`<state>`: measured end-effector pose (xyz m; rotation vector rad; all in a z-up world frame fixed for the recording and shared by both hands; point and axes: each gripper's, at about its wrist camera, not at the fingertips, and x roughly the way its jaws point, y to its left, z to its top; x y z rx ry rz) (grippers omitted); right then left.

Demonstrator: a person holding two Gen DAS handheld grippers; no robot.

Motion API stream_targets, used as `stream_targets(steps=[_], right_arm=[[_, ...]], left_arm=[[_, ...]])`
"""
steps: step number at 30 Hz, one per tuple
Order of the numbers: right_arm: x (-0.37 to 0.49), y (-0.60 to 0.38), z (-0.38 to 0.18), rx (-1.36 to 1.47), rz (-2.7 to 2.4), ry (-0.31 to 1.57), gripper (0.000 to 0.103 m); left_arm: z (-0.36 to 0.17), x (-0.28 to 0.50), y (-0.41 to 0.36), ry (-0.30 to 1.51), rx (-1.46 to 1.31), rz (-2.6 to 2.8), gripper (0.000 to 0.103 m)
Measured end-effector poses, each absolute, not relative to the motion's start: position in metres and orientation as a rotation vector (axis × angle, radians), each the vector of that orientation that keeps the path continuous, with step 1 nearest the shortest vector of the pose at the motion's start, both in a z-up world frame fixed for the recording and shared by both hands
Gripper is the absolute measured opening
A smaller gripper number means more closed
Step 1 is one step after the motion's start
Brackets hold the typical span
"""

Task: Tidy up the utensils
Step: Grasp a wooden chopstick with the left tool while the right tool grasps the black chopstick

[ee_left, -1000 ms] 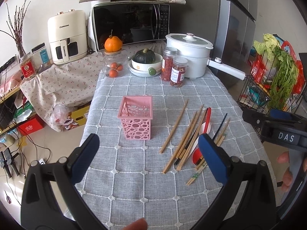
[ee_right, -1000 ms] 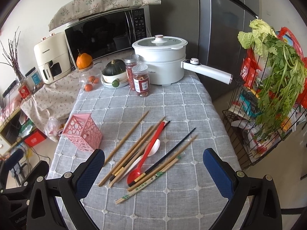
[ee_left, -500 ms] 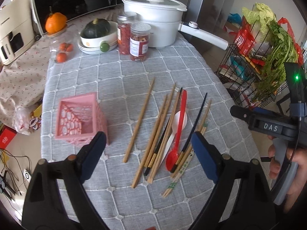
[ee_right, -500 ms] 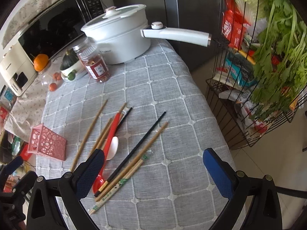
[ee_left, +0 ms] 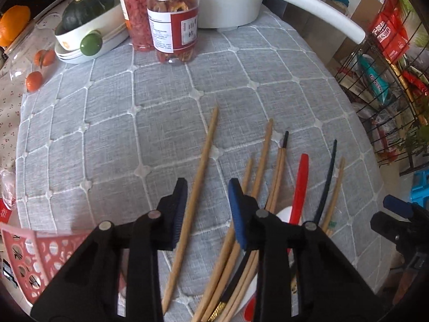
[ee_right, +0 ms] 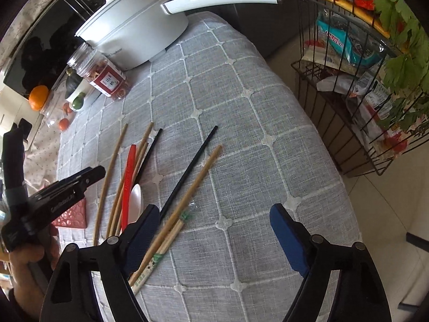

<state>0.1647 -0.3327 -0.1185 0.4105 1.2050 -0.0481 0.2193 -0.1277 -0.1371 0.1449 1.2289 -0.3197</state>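
Note:
Several wooden and black chopsticks, a red spoon (ee_left: 300,185) and a white spoon (ee_right: 135,201) lie on the grey checked tablecloth (ee_left: 161,123). My left gripper (ee_left: 206,209) is open, low over the cloth, its fingers either side of the leftmost wooden chopstick (ee_left: 197,185) without touching it. The pink perforated basket (ee_left: 29,257) sits at the lower left. My right gripper (ee_right: 211,230) is wide open, with the wrapped chopstick pair (ee_right: 163,244) by its left finger. The left gripper also shows at the left of the right wrist view (ee_right: 67,187).
Two jars (ee_left: 171,24), a white pot with a long handle (ee_left: 316,10), a bowl with a green squash (ee_left: 88,21) and tomatoes stand at the table's far end. A wire rack of groceries (ee_right: 356,80) stands off the right edge.
Both grippers dropped lower and closer to the utensils. My left gripper narrowed and came down around the leftmost wooden chopstick. The basket slid to the lower left of the view.

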Motion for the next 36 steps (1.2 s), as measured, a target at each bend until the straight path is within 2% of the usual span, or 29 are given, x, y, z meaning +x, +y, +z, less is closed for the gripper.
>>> stream_targets(steps=[3, 7, 9, 11, 19, 21, 26, 33, 36], right_arm=[[0.168, -0.335, -0.123, 0.416, -0.056, 1.214, 0.085], [0.172, -0.335, -0.130, 0.428, -0.067, 1.227, 0.085], [0.175, -0.334, -0.132, 0.428, -0.071, 1.229, 0.083], [0.179, -0.334, -0.134, 0.435, -0.072, 1.224, 0.080], [0.203, -0.321, -0.141, 0.515, 0.015, 1.193, 0.039], [0.209, -0.315, -0.146, 0.531, 0.027, 1.200, 0.033], [0.224, -0.301, -0.158, 0.529, 0.004, 1.239, 0.029], [0.232, -0.261, -0.157, 0.258, -0.120, 1.270, 0.024], [0.236, -0.245, -0.157, 0.162, -0.157, 1.258, 0.016]], left_arm=[[-0.149, 0.227, -0.130, 1.255, 0.149, -0.302, 0.032], [-0.156, 0.230, -0.125, 1.264, 0.139, -0.276, 0.011], [-0.153, 0.227, -0.121, 1.255, 0.126, -0.277, 0.008], [-0.147, 0.219, -0.115, 1.229, 0.115, -0.286, 0.008], [-0.088, 0.172, -0.084, 1.087, 0.102, -0.352, 0.007], [-0.070, 0.162, -0.071, 1.055, 0.088, -0.368, 0.007], [-0.048, 0.147, -0.056, 0.997, 0.059, -0.395, 0.007], [-0.033, 0.122, -0.032, 0.962, 0.007, -0.375, 0.007], [-0.029, 0.115, -0.018, 0.947, -0.051, -0.348, 0.007]])
